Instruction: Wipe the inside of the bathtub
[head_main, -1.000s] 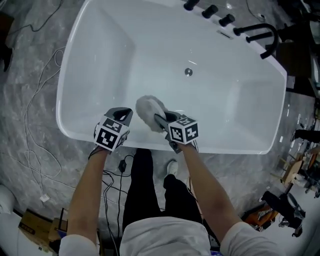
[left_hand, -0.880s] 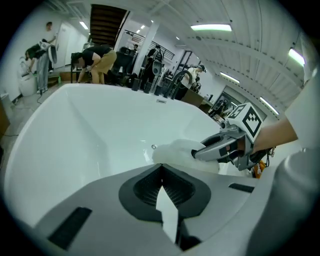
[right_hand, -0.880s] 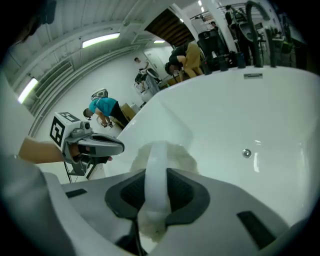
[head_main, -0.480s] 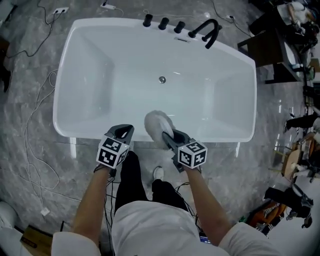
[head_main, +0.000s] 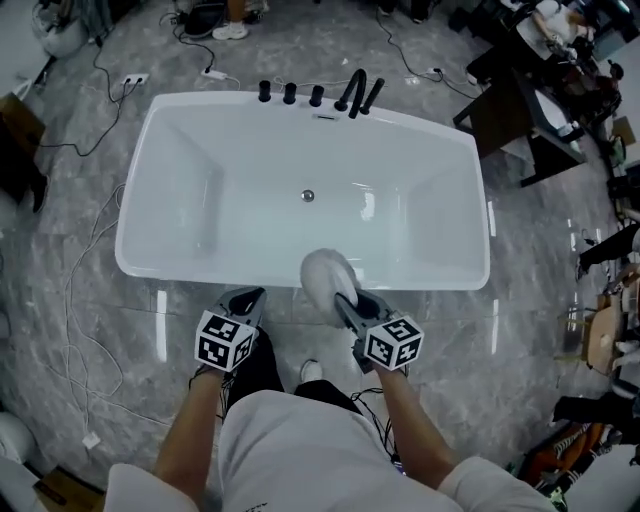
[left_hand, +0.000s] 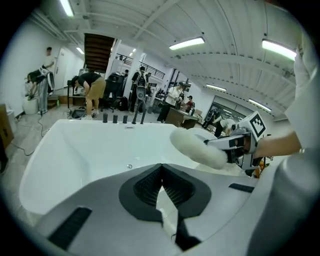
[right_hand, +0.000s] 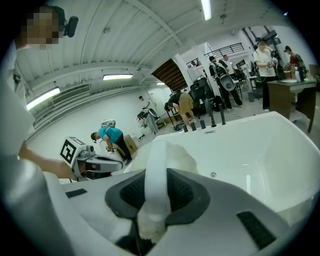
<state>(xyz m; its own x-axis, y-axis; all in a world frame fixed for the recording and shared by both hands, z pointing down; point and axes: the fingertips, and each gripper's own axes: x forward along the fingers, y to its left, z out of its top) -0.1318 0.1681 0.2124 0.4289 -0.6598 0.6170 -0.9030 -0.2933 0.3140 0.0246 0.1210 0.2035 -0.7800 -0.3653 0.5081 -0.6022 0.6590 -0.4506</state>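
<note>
The white bathtub (head_main: 180, 265) lies crosswise in front of me in the head view, its drain (head_main: 307, 196) near the middle and black taps (head_main: 290, 94) on the far rim. A white fluffy wiping pad (head_main: 325, 274) hangs over the near rim. My right gripper (head_main: 348, 300) is shut on the pad's white strap (right_hand: 154, 175), and the pad (right_hand: 177, 155) bulges beyond the jaws. Just outside the near rim, my left gripper (head_main: 246, 301) is shut with nothing in it. In the left gripper view, its jaws meet at the tips (left_hand: 161, 171), with the pad (left_hand: 197, 147) to the right.
Grey marble floor surrounds the tub. White cables (head_main: 75, 290) trail over the floor on the left, with a power strip (head_main: 132, 78) behind. A dark table (head_main: 515, 110) stands at the back right. Several people (left_hand: 92, 92) stand beyond the tub. My shoe (head_main: 311, 372) is below the grippers.
The view has drawn back from the tub. Both grippers have come back from over the tub's inside to its near rim, the right one still carrying the pad.
</note>
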